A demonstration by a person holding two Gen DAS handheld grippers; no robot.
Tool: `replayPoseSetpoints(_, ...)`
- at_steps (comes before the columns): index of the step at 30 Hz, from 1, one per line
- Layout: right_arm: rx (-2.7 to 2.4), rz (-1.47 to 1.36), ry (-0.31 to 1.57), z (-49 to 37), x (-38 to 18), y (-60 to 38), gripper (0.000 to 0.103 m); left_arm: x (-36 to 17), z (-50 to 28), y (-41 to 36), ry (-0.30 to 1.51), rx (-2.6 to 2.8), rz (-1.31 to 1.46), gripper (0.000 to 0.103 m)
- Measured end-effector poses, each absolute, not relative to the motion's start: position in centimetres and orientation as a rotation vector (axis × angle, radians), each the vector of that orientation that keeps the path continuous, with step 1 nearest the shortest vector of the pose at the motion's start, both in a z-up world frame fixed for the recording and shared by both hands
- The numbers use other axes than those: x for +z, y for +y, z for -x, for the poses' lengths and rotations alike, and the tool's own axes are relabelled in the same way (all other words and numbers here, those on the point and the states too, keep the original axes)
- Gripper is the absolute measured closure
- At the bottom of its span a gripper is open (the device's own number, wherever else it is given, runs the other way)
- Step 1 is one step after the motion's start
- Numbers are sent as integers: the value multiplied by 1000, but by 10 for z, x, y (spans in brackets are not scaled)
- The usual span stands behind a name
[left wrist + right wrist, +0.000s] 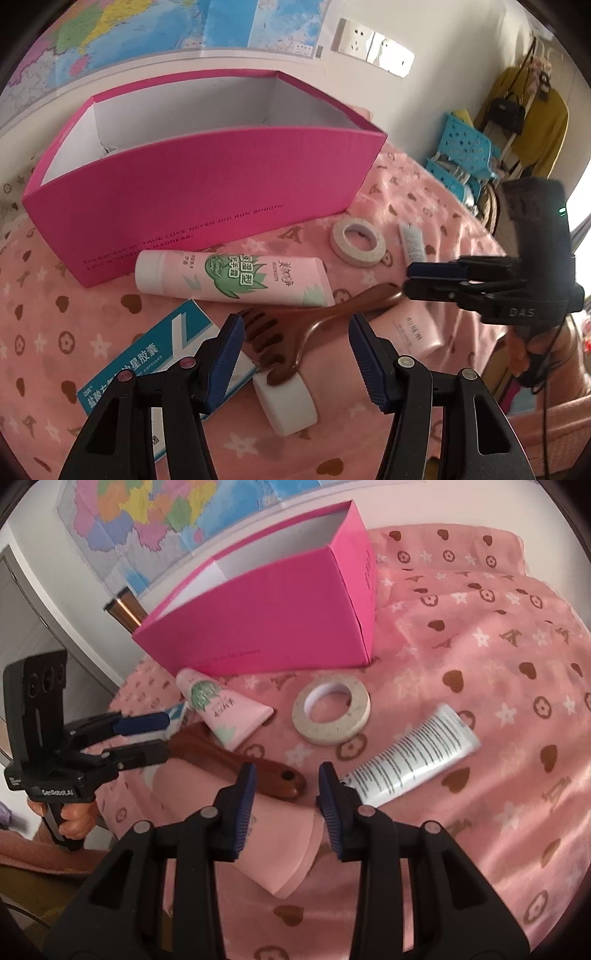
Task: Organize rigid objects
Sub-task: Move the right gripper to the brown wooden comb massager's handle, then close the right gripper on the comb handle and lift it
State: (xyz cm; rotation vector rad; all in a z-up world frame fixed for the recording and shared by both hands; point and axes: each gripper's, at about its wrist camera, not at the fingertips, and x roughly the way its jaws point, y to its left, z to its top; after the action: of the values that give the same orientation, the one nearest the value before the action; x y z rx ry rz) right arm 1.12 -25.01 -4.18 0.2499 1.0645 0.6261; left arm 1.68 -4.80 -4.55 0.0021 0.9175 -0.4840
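On the pink patterned blanket [480, 627], the pink box [207, 184] appears nearly empty while comb [295, 332], tape roll [330, 712] and tubes lie outside it, sorting barely begun; left gripper [295, 354] and right gripper [286, 805] both spread, holding nothing.

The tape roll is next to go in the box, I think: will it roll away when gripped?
Probably not: the tape roll lies flat on soft pink cloth. It looks light and stiff; stood on edge, it might roll.
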Motion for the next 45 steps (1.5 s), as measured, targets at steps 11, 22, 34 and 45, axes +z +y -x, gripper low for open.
replayPoseSetpoints(11, 589, -152, 1104, -5, -37, -231, 57, -59, -26, -53, 963, -465, -45, 43)
replayPoseSetpoints(22, 531, 29, 1151, -11, -38, -211, 57, -62, -29, -49, 977, -451, -31, 52)
replayPoseSetpoints(34, 550, 118, 1130, -15, -49, -205, 81, -65, -30, -46, 993, -464, -14, 54)
replayPoseSetpoints(45, 662, -371, 1086, -25, -68, -246, 92, -70, -32, -50, 1010, -465, -5, 55)
